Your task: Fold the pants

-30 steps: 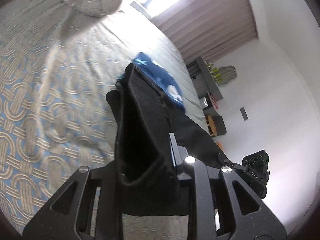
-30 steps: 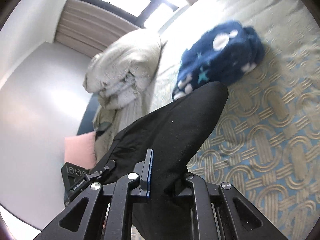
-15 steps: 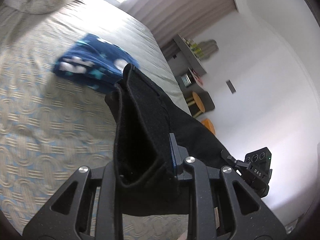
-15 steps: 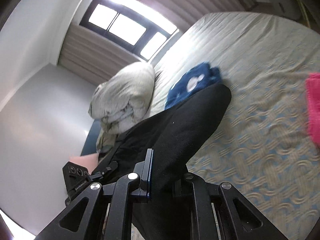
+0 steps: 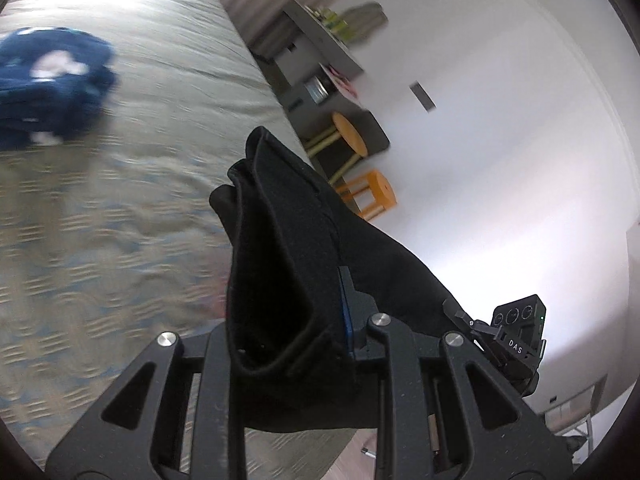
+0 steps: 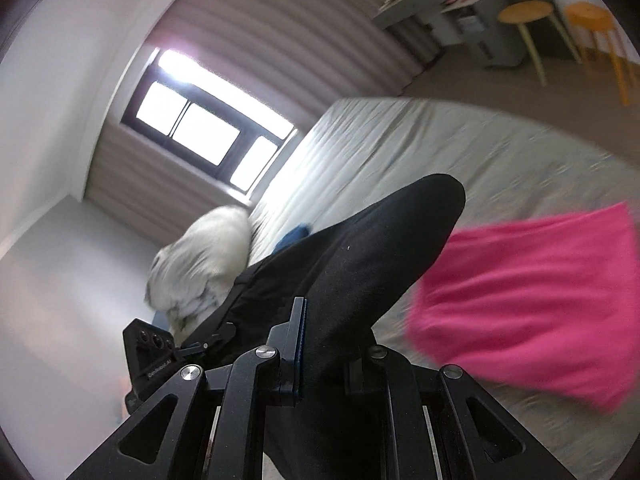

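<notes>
You have the soft black fabric pants [image 5: 288, 280] clamped in both the left gripper [image 5: 288, 340] and right gripper [image 6: 324, 344], lifted above the patterned beige bedspread [image 5: 100, 220]. Keep the 2 grips level and taut while lowering.

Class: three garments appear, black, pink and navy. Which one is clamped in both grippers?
The black pants, pinched in both grippers; the pink cloth and navy garment lie loose on the bed.

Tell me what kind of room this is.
Most likely a bedroom: a large bed with a patterned cover, a bunched-up duvet near the curtained window, plus a desk and stools by the wall.
</notes>
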### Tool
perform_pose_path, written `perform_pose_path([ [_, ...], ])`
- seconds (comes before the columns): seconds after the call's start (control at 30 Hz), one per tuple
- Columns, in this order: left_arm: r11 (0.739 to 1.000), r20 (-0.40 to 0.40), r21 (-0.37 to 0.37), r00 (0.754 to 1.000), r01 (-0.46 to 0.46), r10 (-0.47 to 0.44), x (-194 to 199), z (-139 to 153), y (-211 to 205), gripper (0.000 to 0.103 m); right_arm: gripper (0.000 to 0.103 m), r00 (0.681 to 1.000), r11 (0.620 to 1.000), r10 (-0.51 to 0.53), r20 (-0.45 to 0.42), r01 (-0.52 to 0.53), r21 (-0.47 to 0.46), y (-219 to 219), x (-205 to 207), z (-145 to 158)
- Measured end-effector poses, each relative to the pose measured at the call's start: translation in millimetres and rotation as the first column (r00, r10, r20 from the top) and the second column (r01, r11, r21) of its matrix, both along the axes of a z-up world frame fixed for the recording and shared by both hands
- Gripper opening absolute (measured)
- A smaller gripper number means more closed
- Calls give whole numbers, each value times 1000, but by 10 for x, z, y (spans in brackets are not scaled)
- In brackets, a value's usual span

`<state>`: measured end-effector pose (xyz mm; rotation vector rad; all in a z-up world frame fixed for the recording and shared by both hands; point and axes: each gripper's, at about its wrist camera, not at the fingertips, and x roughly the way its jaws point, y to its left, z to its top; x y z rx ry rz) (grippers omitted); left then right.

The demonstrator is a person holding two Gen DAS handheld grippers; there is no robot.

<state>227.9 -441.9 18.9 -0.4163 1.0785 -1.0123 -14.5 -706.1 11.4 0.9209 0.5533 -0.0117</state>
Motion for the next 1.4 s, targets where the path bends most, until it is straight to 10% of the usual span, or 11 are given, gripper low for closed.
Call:
perform_pose_path([
  [0.3,997,-36,44,997,65,-64,-141,-702,-1025,26,13,997,997,-72,12,72,-16,-919,-544,-586],
  [0.53,993,-36,117,999,24,-20,-283,-1204,-1002,30,14,998,991,-66,2,66,115,-1081,-836,-1537],
  [0.67,991,-113,131,993,37,-22,-318,-1393,-876,41,39,994,967,-104,23,95,238,-1153,-977,-1889],
  [0.93,976,20,208,998,56,-61,-164,-834,-402,49,47,972,941,-231,43,212,265,-1237,-1473,-1847],
  [1.03,992,77,124,997,16,-26,-155,-488,-317,32,47,929,916,-368,42,354,187,-1279,-1736,-1606],
  [1.13,989,141,135,987,56,-75,-334,-235,-581,5,14,924,927,-375,79,375,25,-1140,-1678,-1162],
  [1.3,959,384,280,910,46,-156,-694,-184,-1212,5,7,924,879,-383,11,367,-305,-699,-1025,-624],
  [1.4,941,362,334,914,55,-181,-694,-471,-1435,5,7,918,858,-394,-41,352,-375,-500,-770,-750],
])
